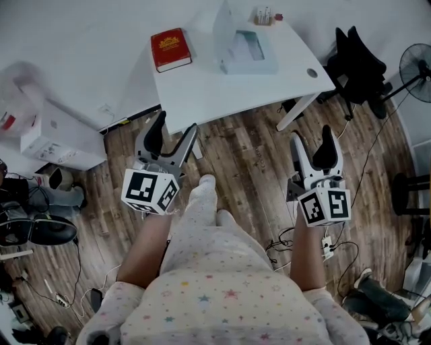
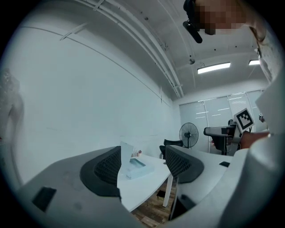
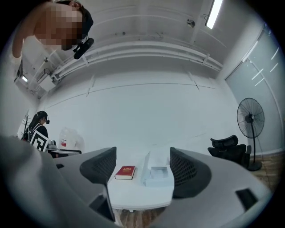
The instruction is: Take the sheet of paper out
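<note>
On the white table (image 1: 202, 91) a translucent plastic box (image 1: 246, 48) stands with its lid raised; pale sheets seem to lie inside, though I cannot make out a single sheet of paper. The same box (image 2: 136, 167) (image 3: 156, 175) appears in both gripper views. My left gripper (image 1: 174, 129) is open over the wooden floor just short of the table's near edge, nothing between its fingers. My right gripper (image 1: 311, 140) is open too, held over the floor to the right of the table leg, also empty.
A red book (image 1: 170, 48) lies at the table's left end, a small item (image 1: 264, 15) at the far corner. A black office chair (image 1: 360, 64) and a fan (image 1: 416, 67) stand to the right. White boxes (image 1: 57, 138) and cables sit on the left floor.
</note>
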The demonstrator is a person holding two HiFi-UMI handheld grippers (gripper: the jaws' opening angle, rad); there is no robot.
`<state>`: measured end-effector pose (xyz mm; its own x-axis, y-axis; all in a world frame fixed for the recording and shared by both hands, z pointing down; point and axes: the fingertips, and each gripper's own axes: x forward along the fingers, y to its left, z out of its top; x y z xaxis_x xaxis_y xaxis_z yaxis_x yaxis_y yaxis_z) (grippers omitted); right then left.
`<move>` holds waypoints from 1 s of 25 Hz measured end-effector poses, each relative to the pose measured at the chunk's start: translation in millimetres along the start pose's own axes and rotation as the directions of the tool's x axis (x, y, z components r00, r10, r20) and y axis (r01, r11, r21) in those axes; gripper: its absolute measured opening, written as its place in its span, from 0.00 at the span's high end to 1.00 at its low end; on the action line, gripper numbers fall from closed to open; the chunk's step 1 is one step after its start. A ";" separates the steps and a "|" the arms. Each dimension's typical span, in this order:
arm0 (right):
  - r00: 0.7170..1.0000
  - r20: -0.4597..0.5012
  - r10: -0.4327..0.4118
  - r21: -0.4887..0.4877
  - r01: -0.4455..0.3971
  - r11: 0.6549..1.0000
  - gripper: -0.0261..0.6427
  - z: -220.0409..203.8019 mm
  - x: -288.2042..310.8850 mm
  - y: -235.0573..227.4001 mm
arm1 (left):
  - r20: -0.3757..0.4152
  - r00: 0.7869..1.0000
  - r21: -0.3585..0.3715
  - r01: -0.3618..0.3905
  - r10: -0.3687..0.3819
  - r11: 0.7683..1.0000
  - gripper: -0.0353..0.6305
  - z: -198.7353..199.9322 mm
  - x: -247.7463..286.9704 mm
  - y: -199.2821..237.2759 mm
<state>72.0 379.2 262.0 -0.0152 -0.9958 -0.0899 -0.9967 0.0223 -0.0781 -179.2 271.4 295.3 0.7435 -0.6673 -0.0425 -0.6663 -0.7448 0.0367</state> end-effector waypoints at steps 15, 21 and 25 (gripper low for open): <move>1.000 -0.024 -0.009 -0.022 0.009 1.000 0.41 -5.9 132.8 -27.6 | 0.014 0.998 0.019 0.053 -0.053 0.998 0.51 3.5 127.0 78.2; 0.999 -0.030 -0.039 -0.011 0.039 0.999 0.41 -14.7 192.7 -34.4 | 0.013 0.997 0.013 0.080 -0.080 0.997 0.51 0.8 182.1 127.1; 0.997 -0.051 -0.064 0.000 0.065 0.998 0.41 -24.1 214.4 -40.2 | 0.004 0.996 -0.005 0.086 -0.086 0.996 0.51 -4.2 205.8 148.6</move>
<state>106.8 162.7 269.8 0.0450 -0.9984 -0.0334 -0.9956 -0.0420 -0.0842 -125.0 23.4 296.2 0.7976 -0.6011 -0.0493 -0.5999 -0.7991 0.0384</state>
